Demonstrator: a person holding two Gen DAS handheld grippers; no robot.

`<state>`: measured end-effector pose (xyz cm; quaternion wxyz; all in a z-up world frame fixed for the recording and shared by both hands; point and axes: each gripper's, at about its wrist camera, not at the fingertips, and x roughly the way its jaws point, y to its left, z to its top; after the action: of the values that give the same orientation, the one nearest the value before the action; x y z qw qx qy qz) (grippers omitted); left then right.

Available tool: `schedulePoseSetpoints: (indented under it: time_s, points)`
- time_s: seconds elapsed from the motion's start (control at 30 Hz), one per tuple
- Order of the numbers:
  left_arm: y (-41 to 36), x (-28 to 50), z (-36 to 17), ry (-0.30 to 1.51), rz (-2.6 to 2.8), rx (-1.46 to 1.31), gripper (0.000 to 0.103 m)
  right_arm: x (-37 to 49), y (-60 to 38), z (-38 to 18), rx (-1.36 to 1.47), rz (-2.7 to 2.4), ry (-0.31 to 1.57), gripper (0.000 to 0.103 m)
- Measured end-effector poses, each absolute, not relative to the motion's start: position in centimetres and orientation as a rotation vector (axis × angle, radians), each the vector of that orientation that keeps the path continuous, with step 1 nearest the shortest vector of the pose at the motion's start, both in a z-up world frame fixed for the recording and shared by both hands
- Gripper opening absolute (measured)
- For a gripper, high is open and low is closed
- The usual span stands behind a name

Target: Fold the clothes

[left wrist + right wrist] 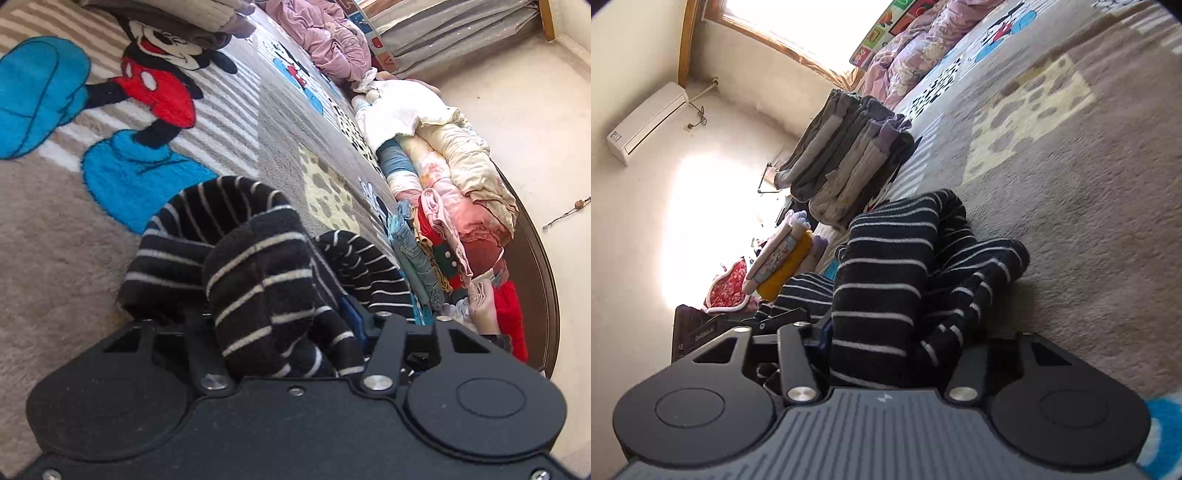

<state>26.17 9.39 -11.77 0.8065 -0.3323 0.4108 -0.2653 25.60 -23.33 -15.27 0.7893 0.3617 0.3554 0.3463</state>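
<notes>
Striped black garment (258, 266) is lying bunched on the cartoon-print blanket (48, 236) at lower centre of both views, still wholly unfolded. Folded grey stack (846, 158) is sitting at centre left of the right view (earlier work, I judge), while an unsorted pile (443, 206) is waiting at right. Left gripper (288, 332) and right gripper (882, 343) are each clamping its cloth.

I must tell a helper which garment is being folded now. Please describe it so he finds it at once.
Look at the grey cartoon-mouse blanket covering the bed. Bunched on it, near the front edge, lies the striped garment. It alone is black with thin white stripes; the folded stack behind is plain grey and beige.
</notes>
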Motion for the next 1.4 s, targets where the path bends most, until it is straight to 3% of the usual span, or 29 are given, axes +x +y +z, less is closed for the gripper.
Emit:
schedulePoseSetpoints:
  time_s: [0.07, 0.2, 0.5, 0.53, 0.57, 0.6, 0.63, 0.67, 0.7, 0.8, 1.13, 1.4]
  points:
    - [8.6, 26.6, -11.1, 0.84, -0.607, -0.703, 0.034, 25.8, -23.1, -15.1, 0.778, 0.771, 0.762, 0.042]
    - [7.0, 27.4, -8.6, 0.725, -0.698, -0.654, 0.027, 25.6, -24.3, -13.0, 0.826, 0.814, 0.645, 0.039]
    - [6.8, 31.3, -3.7, 0.389, -0.785, -0.597, 0.025, 24.6, -27.8, -5.1, 0.694, 0.798, 0.216, 0.037]
    - [7.0, 32.2, -4.1, 0.395, -0.73, -0.593, 0.028, 24.9, -28.1, -4.8, 0.669, 0.773, 0.192, 0.037]
    - [7.1, 33.2, -5.1, 0.437, -0.646, -0.579, 0.053, 25.5, -28.4, -4.8, 0.651, 0.733, 0.186, 0.037]
    - [7.4, 34.0, -6.3, 0.492, -0.566, -0.571, 0.069, 26.2, -28.7, -5.1, 0.638, 0.688, 0.192, 0.047]
    - [7.8, 34.6, -7.7, 0.545, -0.493, -0.571, 0.069, 27.4, -29.0, -6.2, 0.637, 0.632, 0.233, 0.063]
    - [8.2, 35.0, -8.7, 0.587, -0.44, -0.579, 0.069, 28.6, -29.3, -7.3, 0.641, 0.572, 0.278, 0.093]
    - [8.7, 35.2, -9.5, 0.621, -0.405, -0.593, 0.069, 29.8, -29.7, -8.8, 0.67, 0.508, 0.338, 0.097]
    - [9.6, 35.1, -9.8, 0.64, -0.374, -0.603, 0.07, 31.6, -31.0, -12.3, 0.769, 0.41, 0.466, 0.095]
    - [9.5, 31.7, -9.1, 0.704, -0.382, -0.622, 0.075, 28.5, -31.7, -14.8, 0.846, 0.338, 0.555, 0.095]
    - [8.4, 26.3, -10.6, 0.776, -0.366, -0.586, 0.074, 23.9, -28.5, -14.6, 0.863, 0.362, 0.648, 0.072]
